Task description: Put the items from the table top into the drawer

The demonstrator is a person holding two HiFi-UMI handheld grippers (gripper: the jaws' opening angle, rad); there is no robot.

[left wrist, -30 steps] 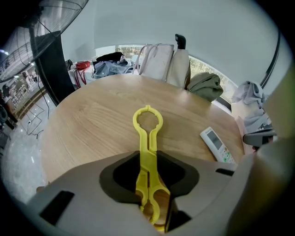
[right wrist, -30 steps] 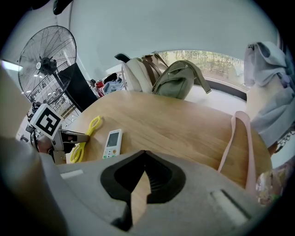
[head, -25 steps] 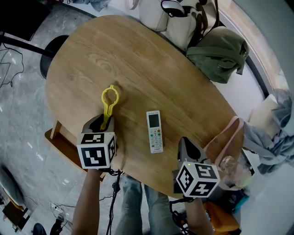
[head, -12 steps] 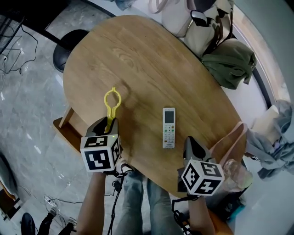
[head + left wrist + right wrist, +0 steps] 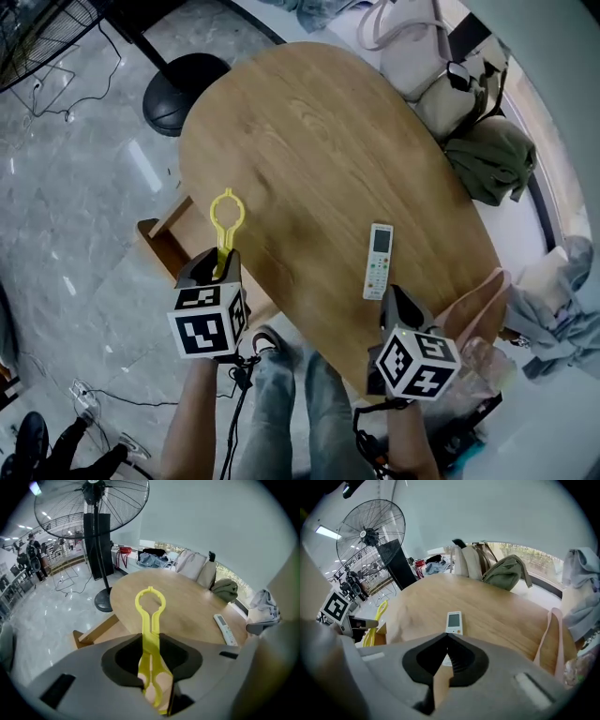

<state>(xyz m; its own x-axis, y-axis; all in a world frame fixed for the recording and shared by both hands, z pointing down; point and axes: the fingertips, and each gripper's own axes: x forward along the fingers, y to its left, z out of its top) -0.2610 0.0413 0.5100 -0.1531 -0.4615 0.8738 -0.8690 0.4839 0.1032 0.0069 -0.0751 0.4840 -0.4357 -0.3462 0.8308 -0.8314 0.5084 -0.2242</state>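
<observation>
The drawer is showing only as a wooden corner jutting out below the table's near edge; its inside is staying out of sight. In the head view my left gripper is covering the lower end of the yellow plastic opener, and in the right gripper view my own jaws are cutting off the near end of the remote.

I am pointing both grippers steeply downward at the table's near edge. My left jaws are clamping the opener's handle, its ring end sticking out ahead, seen against the table's rim beside the drawer. My right gripper is hanging empty with its jaw tips touching, just short of the remote lying on the tabletop.

Bags and a green pack are crowding the far edge, and a floor fan is standing beyond the table.
</observation>
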